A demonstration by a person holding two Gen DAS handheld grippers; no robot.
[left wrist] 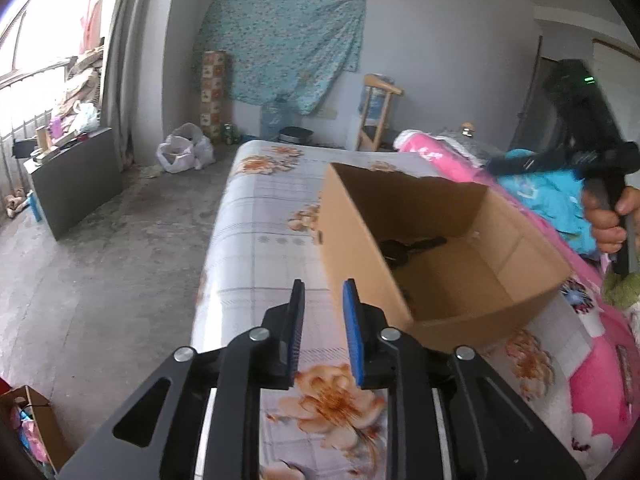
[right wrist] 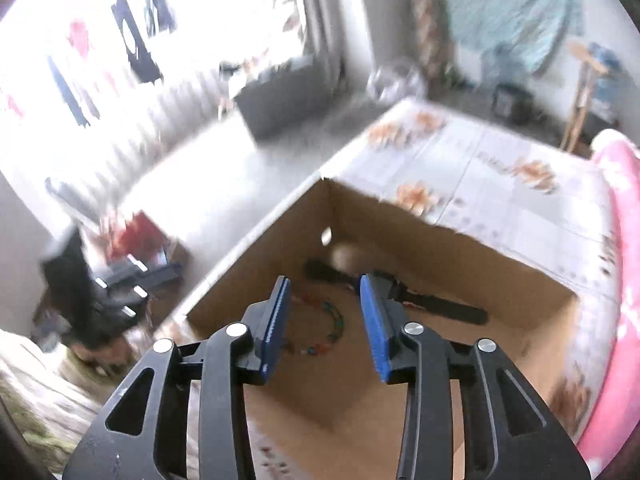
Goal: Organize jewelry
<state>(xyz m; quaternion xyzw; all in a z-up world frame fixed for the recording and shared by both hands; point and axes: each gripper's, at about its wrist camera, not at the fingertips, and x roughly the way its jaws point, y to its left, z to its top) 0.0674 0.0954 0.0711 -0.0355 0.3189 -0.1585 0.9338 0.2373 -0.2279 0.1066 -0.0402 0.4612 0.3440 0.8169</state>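
- Sitting on the bed [left wrist: 256, 216] is an open cardboard box [left wrist: 360, 280], and it stands just ahead of the left tongs [left wrist: 322, 292] and a bit to their right.
- The left tongs hang over the flowered bed sheet with a small gap between the blue pads, and nothing is in that gap.
- The right tongs [right wrist: 325, 286] point down into the same cardboard box [right wrist: 400, 392] from above.
- The right tongs are open wider, and no thing is pinched between them.
- A bead bracelet [right wrist: 334, 326] with many colours lies on the box floor, seen in the gap between the right tongs and below their tips.
- A long black thing [right wrist: 448, 306] lies on the box floor too, just past the right tongs and to their right side. I cannot tell what it is.
- From the left tongs, that black thing [left wrist: 416, 246] shows deep in the box, ahead and to the right.
- A hand [left wrist: 608, 220] grips the handle of the right tongs, far to the right of the left tongs and higher up than the box.
- A pink blanket [left wrist: 592, 376] lies on the bed beyond the box, to the right of both tongs.
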